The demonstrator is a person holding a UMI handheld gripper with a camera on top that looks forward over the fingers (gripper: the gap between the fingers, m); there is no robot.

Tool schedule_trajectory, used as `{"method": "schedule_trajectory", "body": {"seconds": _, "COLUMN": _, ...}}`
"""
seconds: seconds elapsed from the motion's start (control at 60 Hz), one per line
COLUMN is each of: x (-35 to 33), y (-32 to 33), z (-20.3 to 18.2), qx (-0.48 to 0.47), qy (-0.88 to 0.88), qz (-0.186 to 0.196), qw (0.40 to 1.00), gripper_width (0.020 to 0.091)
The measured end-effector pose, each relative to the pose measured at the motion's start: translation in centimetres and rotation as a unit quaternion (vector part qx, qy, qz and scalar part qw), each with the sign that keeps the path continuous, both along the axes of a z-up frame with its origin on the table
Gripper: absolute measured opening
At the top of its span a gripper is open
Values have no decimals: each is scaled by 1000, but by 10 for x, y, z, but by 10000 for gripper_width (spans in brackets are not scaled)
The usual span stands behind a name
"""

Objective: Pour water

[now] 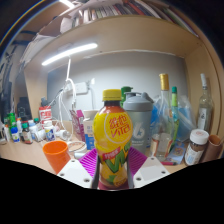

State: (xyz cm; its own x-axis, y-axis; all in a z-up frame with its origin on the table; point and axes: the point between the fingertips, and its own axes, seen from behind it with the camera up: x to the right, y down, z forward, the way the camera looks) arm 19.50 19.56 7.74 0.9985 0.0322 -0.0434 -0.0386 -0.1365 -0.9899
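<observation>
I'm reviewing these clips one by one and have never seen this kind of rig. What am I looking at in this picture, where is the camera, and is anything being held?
There is no robot arm here. A person carries a hand-held gripper with two fingers, and the only camera rides on that gripper, looking forward along the fingers with a very wide lens, which is why the room bulges. The pink pads low in the view are the fingers' inner faces, not something lying on the table.

Between the fingers stands a juice bottle with a yellow cap and yellow label. The fingers appear to press on both its sides, so it looks held. Just beside it sits an orange cup, probably where the pouring goes. Behind are a grey shaker bottle, several clear bottles and many small containers on a cluttered wooden table.
</observation>
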Motion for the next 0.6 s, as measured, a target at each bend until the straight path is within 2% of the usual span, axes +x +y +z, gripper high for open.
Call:
{"method": "schedule_trajectory", "body": {"seconds": 0.133, "x": -1, "y": -2, "z": -3, "qx": -4, "qy": -6, "qz": -2, "qw": 1000, "gripper_width": 421}}
{"method": "schedule_trajectory", "body": {"seconds": 0.233, "x": 0, "y": 0, "z": -4, "qx": -8, "qy": -1, "qz": -8, "qw": 1000, "gripper_width": 478}}
{"method": "schedule_trajectory", "body": {"seconds": 0.3, "x": 2, "y": -3, "z": -9, "qx": -23, "qy": -5, "qz": -12, "qw": 1000, "gripper_width": 562}}
{"method": "schedule_trajectory", "body": {"seconds": 0.4, "x": 5, "y": -16, "z": -18, "qx": -50, "qy": -5, "qz": -21, "qw": 999, "gripper_width": 849}}
{"method": "schedule_trajectory", "body": {"seconds": 0.6, "x": -4, "y": -92, "z": 6, "qx": -41, "qy": -18, "qz": -28, "qw": 999, "gripper_width": 844}}
